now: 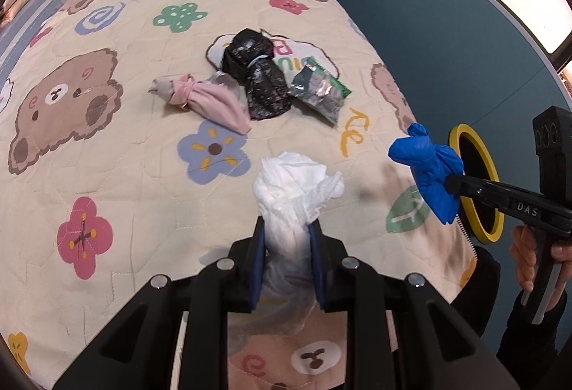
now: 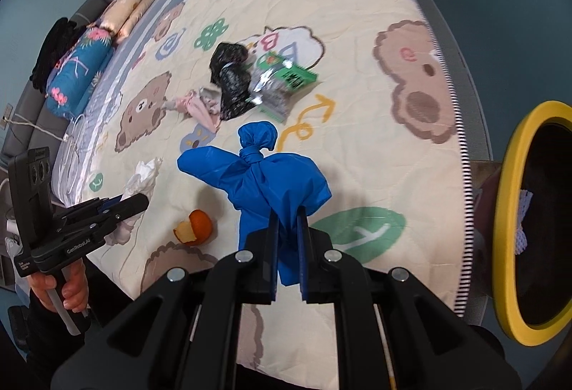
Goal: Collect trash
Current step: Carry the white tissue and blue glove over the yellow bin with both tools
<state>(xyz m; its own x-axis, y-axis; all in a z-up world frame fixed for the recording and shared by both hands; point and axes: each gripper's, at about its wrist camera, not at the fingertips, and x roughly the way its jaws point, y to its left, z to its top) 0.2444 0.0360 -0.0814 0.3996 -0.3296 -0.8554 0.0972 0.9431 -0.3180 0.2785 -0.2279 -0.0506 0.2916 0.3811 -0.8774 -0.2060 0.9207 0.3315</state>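
My left gripper [image 1: 287, 229] is shut on a crumpled white tissue [image 1: 296, 189], held above the cartoon quilt [image 1: 107, 157]. My right gripper [image 2: 287, 222] is shut on a knotted blue bag [image 2: 264, 179], lifted over the bed's near corner. In the left wrist view the blue bag [image 1: 427, 166] hangs just in front of the yellow-rimmed bin [image 1: 475, 182]. In the right wrist view that bin [image 2: 514, 211] stands off the bed's right edge, dark inside. On the quilt lie a black bag [image 1: 255, 75], a foil snack wrapper [image 1: 318, 91], a pink cloth bundle [image 1: 207, 100] and an orange peel [image 2: 196, 227].
Pillows [image 2: 128, 7] and a blue floral cushion [image 2: 77, 72] lie at the bed's head, far left. A white scrap [image 2: 522, 216] sits inside the bin. A teal wall runs behind the bed. A hand [image 2: 68, 290] grips the left tool's handle.
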